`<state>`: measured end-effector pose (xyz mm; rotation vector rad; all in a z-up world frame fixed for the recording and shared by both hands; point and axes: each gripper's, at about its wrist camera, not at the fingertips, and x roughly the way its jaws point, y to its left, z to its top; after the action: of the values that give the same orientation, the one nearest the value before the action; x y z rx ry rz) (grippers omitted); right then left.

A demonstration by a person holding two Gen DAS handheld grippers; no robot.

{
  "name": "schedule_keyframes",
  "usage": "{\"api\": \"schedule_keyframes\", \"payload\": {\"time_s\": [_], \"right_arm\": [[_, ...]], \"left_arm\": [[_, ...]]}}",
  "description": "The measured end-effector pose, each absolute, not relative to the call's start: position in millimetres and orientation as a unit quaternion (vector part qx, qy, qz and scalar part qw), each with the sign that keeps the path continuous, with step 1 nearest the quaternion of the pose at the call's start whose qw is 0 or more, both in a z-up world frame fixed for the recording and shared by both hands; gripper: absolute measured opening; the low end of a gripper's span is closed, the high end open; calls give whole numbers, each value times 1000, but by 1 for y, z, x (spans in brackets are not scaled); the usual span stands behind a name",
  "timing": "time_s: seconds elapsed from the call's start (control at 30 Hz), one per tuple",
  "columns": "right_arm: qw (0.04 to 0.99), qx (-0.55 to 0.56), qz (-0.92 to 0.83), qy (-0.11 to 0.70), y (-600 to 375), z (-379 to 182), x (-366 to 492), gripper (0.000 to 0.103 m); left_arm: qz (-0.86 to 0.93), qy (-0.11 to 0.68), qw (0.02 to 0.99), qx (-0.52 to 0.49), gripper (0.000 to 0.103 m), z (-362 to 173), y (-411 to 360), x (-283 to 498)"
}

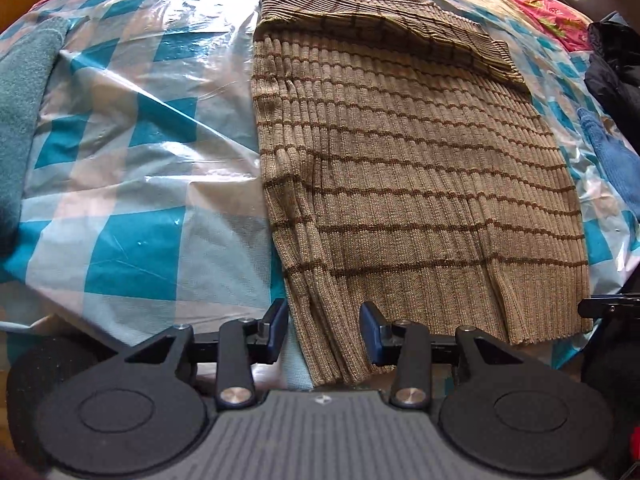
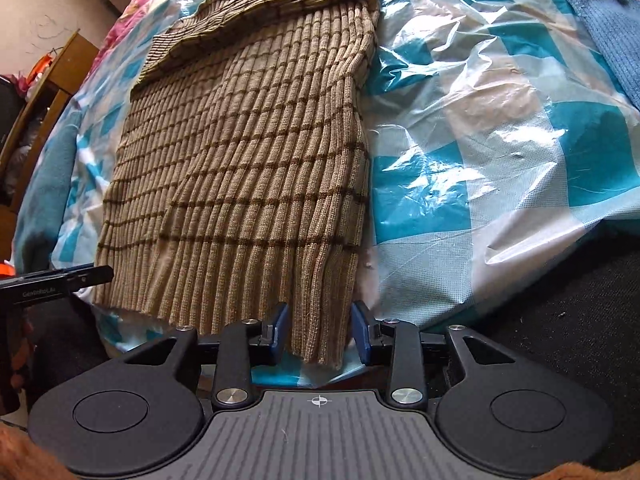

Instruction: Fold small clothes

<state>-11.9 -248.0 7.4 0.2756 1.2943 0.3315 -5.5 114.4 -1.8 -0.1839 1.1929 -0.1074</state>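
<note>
A tan ribbed sweater with thin brown stripes (image 1: 408,168) lies flat on a blue-and-white checked plastic sheet (image 1: 132,152), with a sleeve folded across its far end. My left gripper (image 1: 324,316) is open, its blue fingers either side of the hem's left corner. In the right wrist view the sweater (image 2: 248,168) runs away from me. My right gripper (image 2: 320,316) is open around the hem's right corner. The other gripper shows at the left edge (image 2: 60,278).
A teal towel (image 1: 24,128) lies at the left of the sheet. A blue knit garment (image 2: 600,28) and dark clothes (image 1: 616,68) lie at the right. A pink floral cloth (image 1: 536,4) lies beyond. Wooden furniture (image 2: 44,92) stands to the left.
</note>
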Motion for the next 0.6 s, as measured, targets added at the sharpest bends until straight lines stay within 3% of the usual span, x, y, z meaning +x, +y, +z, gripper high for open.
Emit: {"api": "schedule_keyframes", "payload": {"time_s": [0.07,0.13,0.3,0.6], "right_arm": [[777,127,155,597,-249,7,-12,30],[775,128,158,599,-249,7,-12,13],[769,159,161,597,-257,7,-11,6],[788,178,132,574,-291,36,-21,5]], "left_arm": [[-46,560,822,-90,45,1,117,-7],[-43,559,823,-92,45,4,121,-9],[-33,559,822,-104,45,8,129,-14],[-39,565,817,-110,45,4,124,-15]]}}
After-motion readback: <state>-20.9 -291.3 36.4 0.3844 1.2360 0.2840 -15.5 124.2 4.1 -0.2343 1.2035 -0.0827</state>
